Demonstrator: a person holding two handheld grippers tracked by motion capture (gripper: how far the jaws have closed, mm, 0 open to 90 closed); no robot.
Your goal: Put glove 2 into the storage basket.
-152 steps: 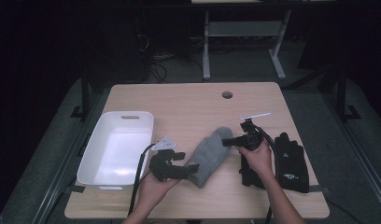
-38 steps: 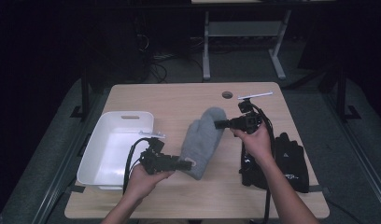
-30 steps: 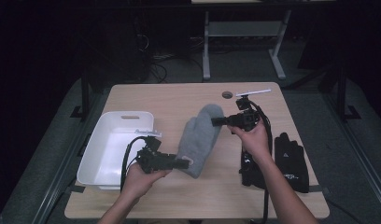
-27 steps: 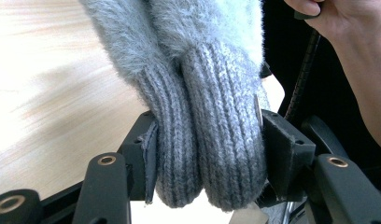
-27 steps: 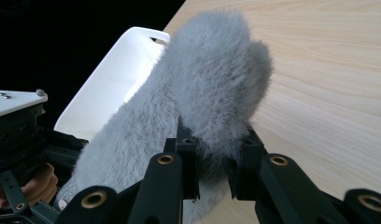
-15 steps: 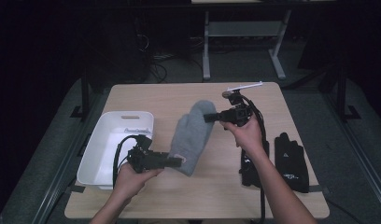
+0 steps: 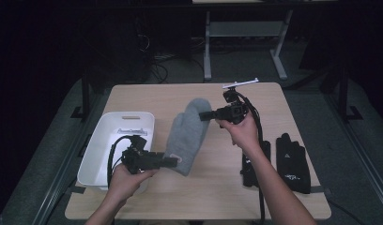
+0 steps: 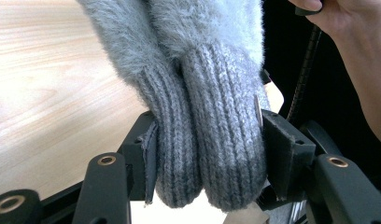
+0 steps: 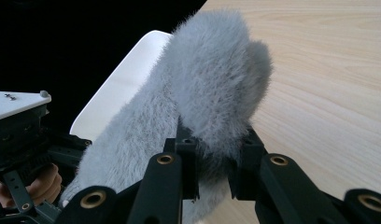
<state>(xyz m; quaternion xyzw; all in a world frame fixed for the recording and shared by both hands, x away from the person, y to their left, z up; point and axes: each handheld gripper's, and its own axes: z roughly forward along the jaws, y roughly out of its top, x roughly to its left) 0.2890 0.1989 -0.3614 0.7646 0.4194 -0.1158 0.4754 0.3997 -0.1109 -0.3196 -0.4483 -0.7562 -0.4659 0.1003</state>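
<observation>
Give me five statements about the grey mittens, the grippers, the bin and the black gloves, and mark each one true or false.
1. The left gripper is clamped on the ribbed cuffs of the grey mittens. True.
2. The right gripper stands open, clear of the mittens. False: its jaws pinch the fluffy fingertip end.
3. The white bin already holds the mittens. False: they hang between the two grippers, beside the bin.
4. The black gloves lie on the table near the person's right forearm. True.
5. The black gloves are held in a gripper. False: they lie on the table, untouched.
</observation>
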